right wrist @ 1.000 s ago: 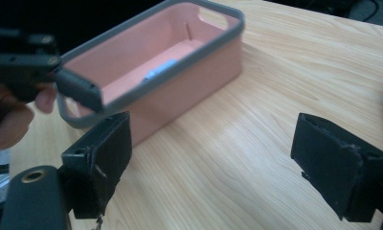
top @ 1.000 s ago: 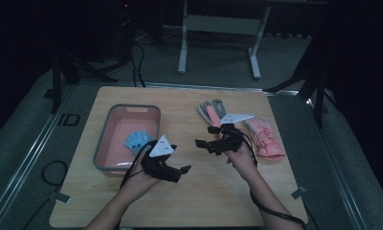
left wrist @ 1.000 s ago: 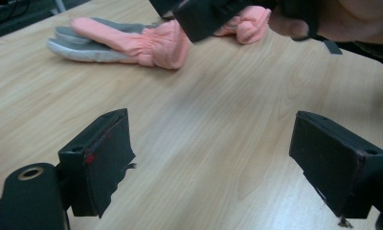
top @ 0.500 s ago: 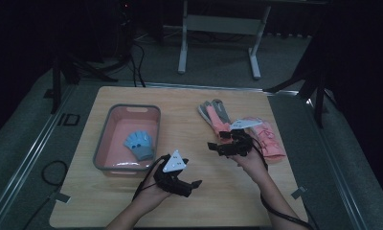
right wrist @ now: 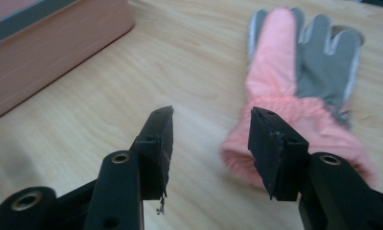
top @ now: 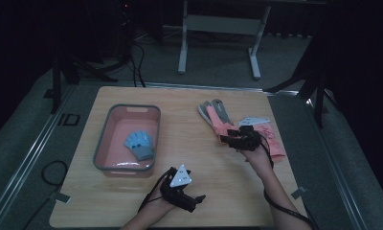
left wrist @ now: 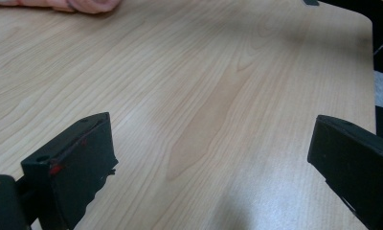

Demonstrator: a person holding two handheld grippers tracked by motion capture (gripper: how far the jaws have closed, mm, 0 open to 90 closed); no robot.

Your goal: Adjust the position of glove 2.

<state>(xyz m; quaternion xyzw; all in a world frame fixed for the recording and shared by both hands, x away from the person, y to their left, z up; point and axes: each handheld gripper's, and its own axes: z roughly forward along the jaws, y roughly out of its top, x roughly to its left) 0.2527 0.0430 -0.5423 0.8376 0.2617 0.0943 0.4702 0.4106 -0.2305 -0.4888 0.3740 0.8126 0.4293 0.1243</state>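
One blue glove lies in the pink bin. My right gripper, jaws half-open and just closing, holds nothing; a pink glove's cuff lies just ahead. My left gripper gapes wide, empty, over bare table.

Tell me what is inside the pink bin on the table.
The pink bin holds one small blue glove, lying flat on its floor toward the right wall. The rest of the floor looks bare. Whatever may lie beneath the glove is covered.
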